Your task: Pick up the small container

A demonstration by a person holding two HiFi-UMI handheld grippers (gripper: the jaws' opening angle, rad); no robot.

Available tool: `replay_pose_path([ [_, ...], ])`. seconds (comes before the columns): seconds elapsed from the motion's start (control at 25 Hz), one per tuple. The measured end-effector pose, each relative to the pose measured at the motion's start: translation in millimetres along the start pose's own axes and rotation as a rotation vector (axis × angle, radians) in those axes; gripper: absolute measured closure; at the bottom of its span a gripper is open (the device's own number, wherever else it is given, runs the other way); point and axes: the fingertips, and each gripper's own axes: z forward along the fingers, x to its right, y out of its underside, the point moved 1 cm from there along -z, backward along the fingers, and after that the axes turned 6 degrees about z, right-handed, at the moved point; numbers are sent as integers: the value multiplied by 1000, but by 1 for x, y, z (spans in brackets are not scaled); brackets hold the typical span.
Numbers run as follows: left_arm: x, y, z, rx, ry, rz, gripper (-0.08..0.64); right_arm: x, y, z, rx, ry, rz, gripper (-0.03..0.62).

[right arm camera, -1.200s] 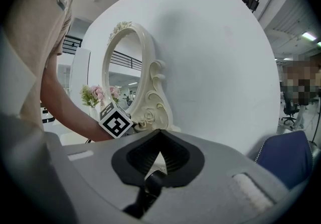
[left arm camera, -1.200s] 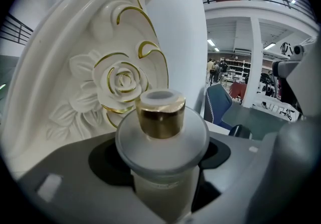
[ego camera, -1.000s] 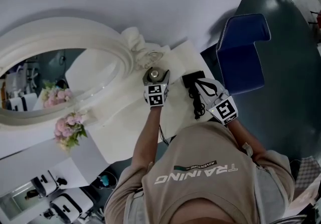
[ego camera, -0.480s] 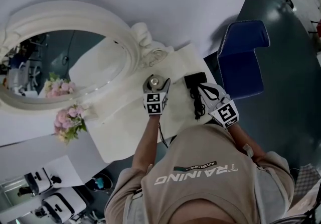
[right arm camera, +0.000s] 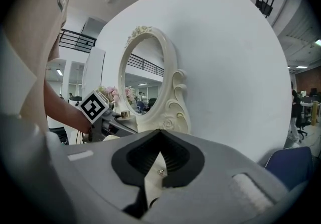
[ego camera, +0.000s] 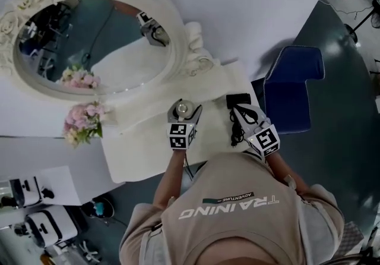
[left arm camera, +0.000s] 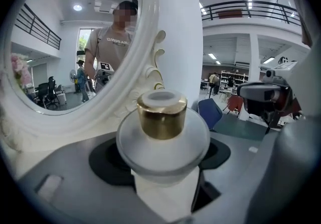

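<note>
Holds container (left arm camera: 161, 142) between two dark pads (left arm camera: 106, 160), touching its frosted round body on both sides. Upright, with gold cap (left arm camera: 161, 116) on top. Just behind, white oval mirror (left arm camera: 173, 32), reflecting person (left arm camera: 111, 44). Farther right, blue chair (left arm camera: 209, 112).

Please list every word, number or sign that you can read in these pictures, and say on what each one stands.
"TRAINING": on the back of the person's shirt, head view.
"ADVENTURE": smaller print beside it, same shirt.
Shirt print reflected in the mirror, left gripper view: too blurred to read.
</note>
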Motion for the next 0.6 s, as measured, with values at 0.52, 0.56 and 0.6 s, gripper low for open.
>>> replay_pose_path([
  [0.52, -16, -12, -71, 58, -84, -34, 207, -19, -18, 15, 4, -89, -72, 589],
  [0.56, -17, -14, -74, 63, -88, -31, 207, -20, -20, 17, 9, -94, -79, 589],
  [0.6, -18, -16, -77, 67, -91, -30, 207, -20, -22, 19, 13, -98, -81, 589],
])
